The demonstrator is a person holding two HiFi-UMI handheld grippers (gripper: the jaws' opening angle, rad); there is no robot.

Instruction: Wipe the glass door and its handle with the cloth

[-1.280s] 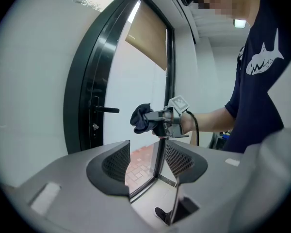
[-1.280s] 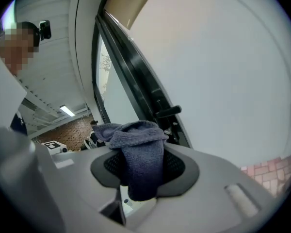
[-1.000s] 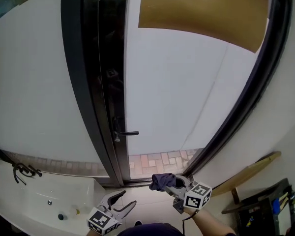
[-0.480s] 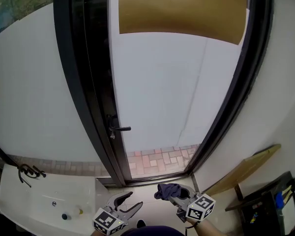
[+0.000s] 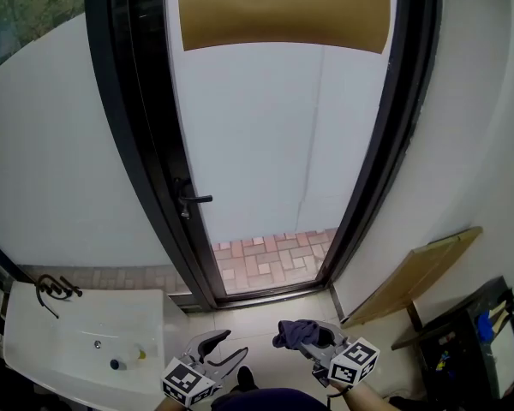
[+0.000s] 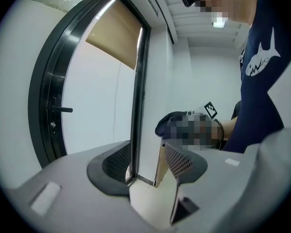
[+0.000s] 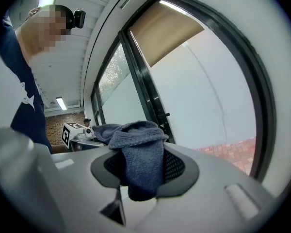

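**Cloth held low, door ahead, no contact yet**

Since a second ago the handle [image 5: 194, 199] has slid up and to the left in the head view, and both grippers sit lower in it. The door frame reads more upright, so the shift looks like one of viewpoint, not of the door.

The right gripper [image 5: 307, 339] is clamped on a bunched blue-grey cloth [image 5: 295, 332]. In the right gripper view the fabric fills the gap between the jaws and spills over their tips. The left gripper [image 5: 219, 349] stands with its jaws wide apart and nothing between them.

The glass door [image 5: 265, 144] lies ahead of and above the cloth, well apart from it. The pane's long axis is upright. The handle sits at the pane's left edge, its lever horizontal and pointing right, so it lies forward and to the left of the cloth.

The left gripper is on the handle's side, yet the right one carries the cloth. Judged from this, the wipe calls for a long reach up and forward by the right arm.

Both grippers are held low and close to the body — jaws aimed towards the door.
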